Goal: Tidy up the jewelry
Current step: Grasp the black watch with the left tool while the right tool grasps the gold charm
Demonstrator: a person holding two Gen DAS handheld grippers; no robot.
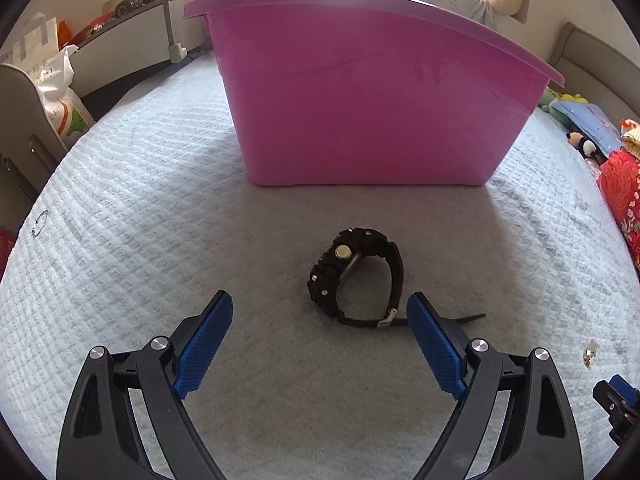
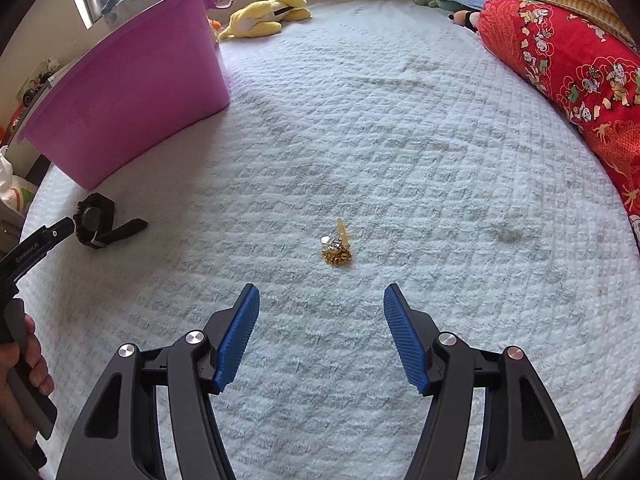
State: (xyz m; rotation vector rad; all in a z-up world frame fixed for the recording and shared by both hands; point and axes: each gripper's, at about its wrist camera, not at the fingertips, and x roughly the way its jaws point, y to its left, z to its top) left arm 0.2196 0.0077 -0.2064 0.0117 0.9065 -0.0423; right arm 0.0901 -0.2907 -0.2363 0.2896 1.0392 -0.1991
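**Two spread grippers above jewelry on a bed**

Left gripper [image 1: 320, 312]: its blue-padded jaws stand spread and hold nothing. A black chunky plastic wristwatch [image 1: 356, 276] lies on its side on the pale quilted bed cover [image 1: 140, 220], just ahead of the jaws and slightly toward the right pad; its buckled strap end passes close by that pad's tip, contact not discernible. Farther ahead, beyond the watch, stands a pink plastic tub [image 1: 372, 112] with a flared rim.

Right gripper [image 2: 322, 296]: its jaws likewise stand spread and empty. A small heap of gold-coloured chain jewelry with a pale translucent piece [image 2: 337, 246] lies on the bed cover straight ahead of the gap between the jaws, apart from both pads. The watch and the tub lie far to the left of these jaws; a red patterned quilt [image 2: 568, 80] lies far to their right.
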